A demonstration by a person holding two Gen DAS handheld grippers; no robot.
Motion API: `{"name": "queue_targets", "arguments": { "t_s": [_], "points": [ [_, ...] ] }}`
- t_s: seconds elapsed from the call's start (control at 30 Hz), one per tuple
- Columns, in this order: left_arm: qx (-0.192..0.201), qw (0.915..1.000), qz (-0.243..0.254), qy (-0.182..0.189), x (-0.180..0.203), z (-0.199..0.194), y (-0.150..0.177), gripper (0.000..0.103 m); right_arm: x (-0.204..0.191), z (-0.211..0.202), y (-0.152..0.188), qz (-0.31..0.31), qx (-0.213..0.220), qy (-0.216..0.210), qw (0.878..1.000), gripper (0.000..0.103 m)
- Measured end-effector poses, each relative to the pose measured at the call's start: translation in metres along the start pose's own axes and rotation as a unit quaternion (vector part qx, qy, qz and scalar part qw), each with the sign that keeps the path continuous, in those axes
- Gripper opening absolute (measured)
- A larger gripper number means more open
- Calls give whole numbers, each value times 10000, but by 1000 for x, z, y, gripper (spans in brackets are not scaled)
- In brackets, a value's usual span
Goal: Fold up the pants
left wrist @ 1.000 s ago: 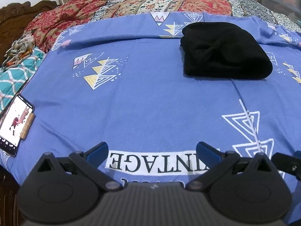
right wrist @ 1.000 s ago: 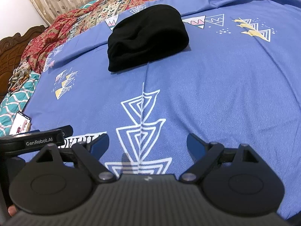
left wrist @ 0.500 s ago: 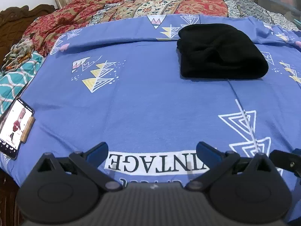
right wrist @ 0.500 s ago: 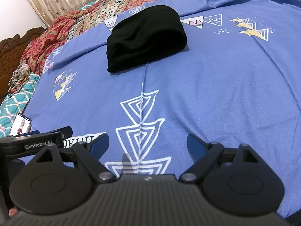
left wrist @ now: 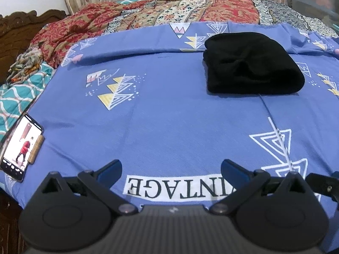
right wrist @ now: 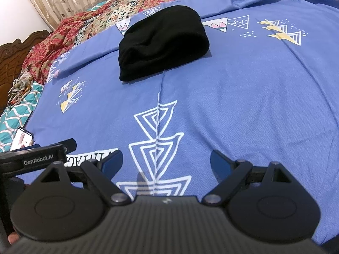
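Black pants lie folded into a thick compact bundle on the blue patterned bedsheet, toward the far side; they also show in the right wrist view. My left gripper is open and empty, low over the near edge of the bed, well short of the pants. My right gripper is open and empty too, beside the left one and equally far from the pants. The left gripper's body shows at the left of the right wrist view.
A lit phone lies at the sheet's near left edge. A red floral quilt and a teal patterned cloth lie behind and left. A carved wooden headboard stands at the far left. Curtains hang behind the bed.
Both grippers have drawn back and shifted slightly, so the pants sit a little farther off in both views. The pants have not moved. Both grippers stay open.
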State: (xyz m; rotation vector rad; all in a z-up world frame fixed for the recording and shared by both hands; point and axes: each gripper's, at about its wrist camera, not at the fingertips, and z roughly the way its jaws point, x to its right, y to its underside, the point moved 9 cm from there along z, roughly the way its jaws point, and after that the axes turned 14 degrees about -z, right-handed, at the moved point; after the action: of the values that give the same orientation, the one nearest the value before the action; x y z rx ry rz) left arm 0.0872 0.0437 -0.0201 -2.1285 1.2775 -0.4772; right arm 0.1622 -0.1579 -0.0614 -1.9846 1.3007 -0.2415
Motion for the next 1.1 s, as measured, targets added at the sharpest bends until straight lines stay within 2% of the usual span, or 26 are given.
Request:
{"name": "queue_targets", "arguments": {
  "t_s": [0.3,0.5,0.77,0.93,1.1],
  "points": [
    [565,9982,180,-45,6,-19,-15,103,0,0,-1,-39,5,16,10000,91],
    [720,9971,231,-7,10,-29,-24,103,-1,0,-2,-79,9,33,10000,91],
    [700,9970,316,66,16,-33,-23,103,1,0,-3,-73,7,34,10000,91],
    [531,9981,211,223,16,-31,-19,103,1,0,-2,-59,-5,42,10000,91],
    [465,9984,227,208,14,-28,-14,103,1,0,-2,-60,-6,45,10000,91]
  ]
}}
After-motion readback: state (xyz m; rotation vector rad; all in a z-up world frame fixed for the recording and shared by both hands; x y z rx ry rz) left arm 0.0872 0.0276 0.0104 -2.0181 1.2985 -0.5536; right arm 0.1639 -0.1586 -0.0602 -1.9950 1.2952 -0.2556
